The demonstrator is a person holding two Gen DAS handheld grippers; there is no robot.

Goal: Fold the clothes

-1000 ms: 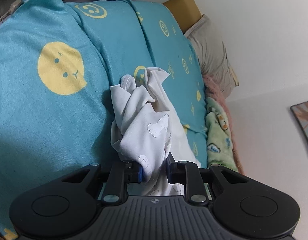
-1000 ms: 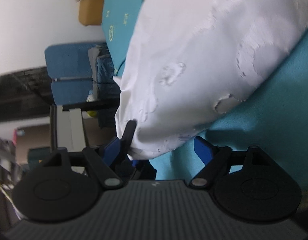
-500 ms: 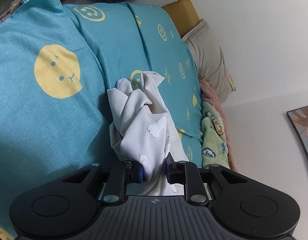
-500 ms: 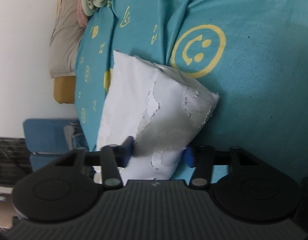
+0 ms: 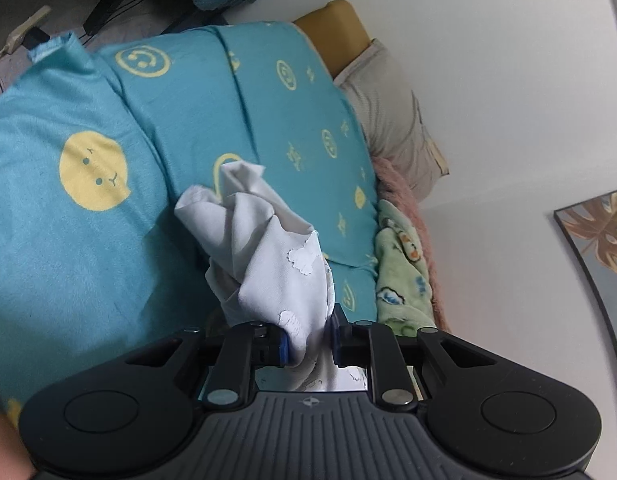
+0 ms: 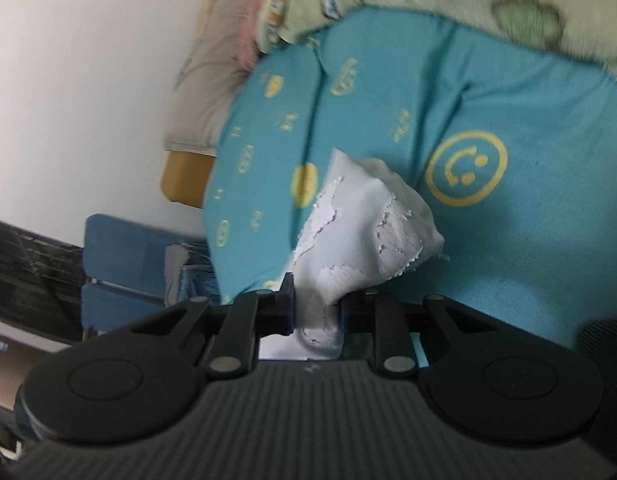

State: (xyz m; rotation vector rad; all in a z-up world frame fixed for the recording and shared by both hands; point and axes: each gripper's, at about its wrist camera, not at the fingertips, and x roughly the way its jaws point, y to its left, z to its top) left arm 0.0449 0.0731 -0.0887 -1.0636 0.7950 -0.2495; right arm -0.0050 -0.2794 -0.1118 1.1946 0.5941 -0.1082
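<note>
A white garment [image 5: 264, 256] with a cracked white print hangs bunched above the teal smiley-face bedspread [image 5: 88, 248]. My left gripper [image 5: 308, 340] is shut on one part of it; the cloth runs down between its blue pads. In the right wrist view the same white garment [image 6: 360, 232] is pinched in my right gripper [image 6: 316, 312], which is shut on it, with the bedspread [image 6: 508, 264] behind. Neither gripper shows in the other's view.
A green cartoon-print blanket [image 5: 400, 276], a pink fuzzy blanket [image 5: 404, 196] and a grey pillow [image 5: 392, 116] lie along the white wall. A framed picture [image 5: 600, 232] hangs on the wall. A blue chair [image 6: 128, 264] stands beside the bed.
My right gripper has closed on the garment and pulled back and up, so more bed shows. My left gripper has lifted slightly, still holding the cloth.
</note>
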